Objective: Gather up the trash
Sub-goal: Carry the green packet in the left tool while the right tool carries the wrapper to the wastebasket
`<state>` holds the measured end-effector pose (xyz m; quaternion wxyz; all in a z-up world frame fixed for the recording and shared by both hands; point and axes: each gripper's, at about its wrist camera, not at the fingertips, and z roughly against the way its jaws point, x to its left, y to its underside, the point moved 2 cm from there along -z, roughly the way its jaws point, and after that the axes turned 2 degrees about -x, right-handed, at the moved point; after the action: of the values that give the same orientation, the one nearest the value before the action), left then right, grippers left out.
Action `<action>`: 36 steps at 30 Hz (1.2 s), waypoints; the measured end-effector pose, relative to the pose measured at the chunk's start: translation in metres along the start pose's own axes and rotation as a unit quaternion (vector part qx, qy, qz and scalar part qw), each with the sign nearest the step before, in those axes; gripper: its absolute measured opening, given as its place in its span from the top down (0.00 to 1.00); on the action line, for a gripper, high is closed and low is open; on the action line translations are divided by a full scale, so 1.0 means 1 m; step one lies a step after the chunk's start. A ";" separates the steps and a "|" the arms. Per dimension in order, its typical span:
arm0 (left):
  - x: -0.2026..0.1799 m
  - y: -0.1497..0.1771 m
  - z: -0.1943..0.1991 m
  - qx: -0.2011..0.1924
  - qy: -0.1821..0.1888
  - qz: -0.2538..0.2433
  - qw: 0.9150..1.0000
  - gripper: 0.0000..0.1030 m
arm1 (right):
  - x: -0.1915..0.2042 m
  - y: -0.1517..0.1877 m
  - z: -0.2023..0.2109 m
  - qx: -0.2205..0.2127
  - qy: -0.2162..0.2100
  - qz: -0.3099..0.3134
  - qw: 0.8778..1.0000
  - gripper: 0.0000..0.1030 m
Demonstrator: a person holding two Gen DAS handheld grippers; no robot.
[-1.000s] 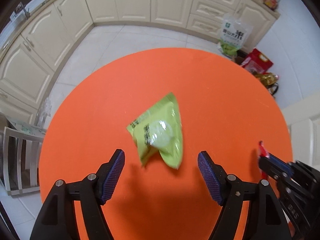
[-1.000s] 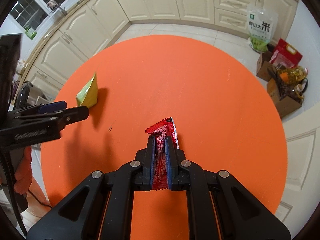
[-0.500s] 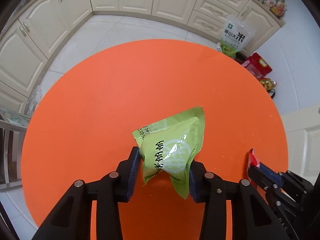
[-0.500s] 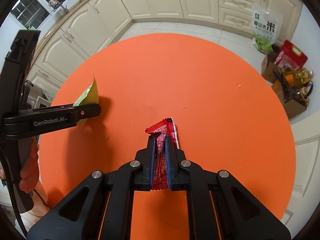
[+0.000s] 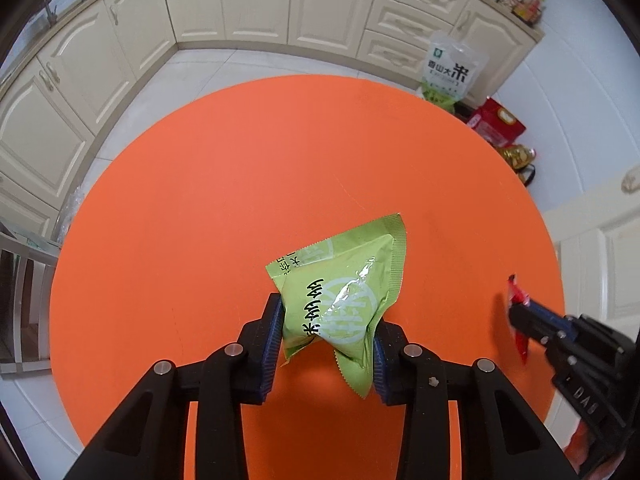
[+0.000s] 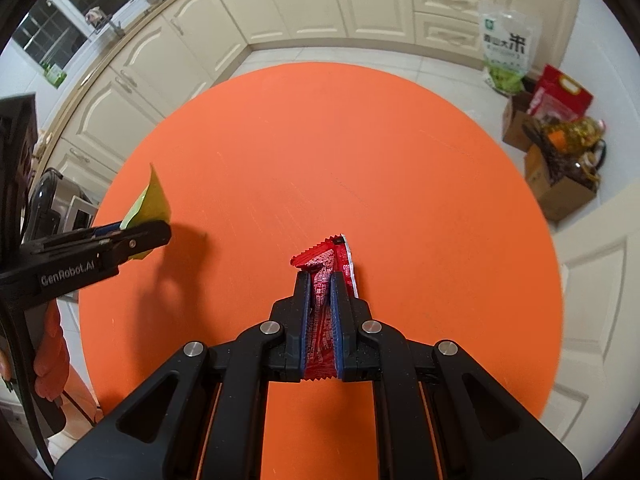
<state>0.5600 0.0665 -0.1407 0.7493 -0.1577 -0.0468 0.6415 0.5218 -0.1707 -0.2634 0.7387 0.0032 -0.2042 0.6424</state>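
Observation:
My left gripper (image 5: 326, 316) is shut on a green snack bag (image 5: 344, 288) and holds it above the round orange table (image 5: 224, 200). The bag's top corner sticks up past the fingers. My right gripper (image 6: 320, 280) is shut on a red wrapper (image 6: 326, 264), held above the table. In the right wrist view the left gripper (image 6: 136, 236) shows at the left with the green bag (image 6: 150, 204) edge-on. In the left wrist view the right gripper (image 5: 524, 312) shows at the right with the red wrapper (image 5: 516, 292).
Cream kitchen cabinets (image 5: 256, 0) line the far wall. A rice bag (image 5: 448, 72), a red box (image 5: 498, 124) and oil bottles (image 6: 572, 136) in cardboard boxes stand on the floor beyond the table. A chair (image 5: 20, 288) stands at the left.
My left gripper closed on the green bag and lifted it off the table. My right gripper kept its hold on the red wrapper and rose slightly.

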 end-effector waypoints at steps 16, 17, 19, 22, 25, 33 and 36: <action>-0.084 0.125 0.080 -0.042 0.009 -0.065 0.997 0.67 | -0.049 0.102 0.100 -0.043 0.044 -0.057 0.996 0.90; -0.090 0.130 0.082 -0.042 0.011 -0.071 0.997 0.67 | -0.054 0.109 0.105 -0.045 0.047 -0.064 0.996 0.90; -0.111 0.149 0.090 -0.043 0.017 -0.094 0.994 0.67 | -0.065 0.125 0.116 -0.051 0.051 -0.076 0.994 0.90; -0.137 0.167 0.096 -0.038 0.032 -0.121 0.991 0.67 | -0.085 0.152 0.133 -0.064 0.062 -0.103 0.991 0.90; -0.172 0.189 0.100 -0.034 0.043 -0.153 0.987 0.67 | -0.105 0.176 0.148 -0.077 0.070 -0.132 0.986 0.90; -0.247 0.216 0.080 -0.005 0.063 -0.221 0.973 0.66 | -0.165 0.228 0.169 -0.095 0.101 -0.204 0.969 0.90; -0.271 0.214 0.064 0.012 0.069 -0.241 0.968 0.66 | -0.185 0.242 0.171 -0.093 0.109 -0.222 0.965 0.90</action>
<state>0.2928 -0.1596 -0.1076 0.8849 -0.1762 -0.0239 0.4305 0.2237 -0.3495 -0.2260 0.8775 -0.0902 -0.1756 0.4372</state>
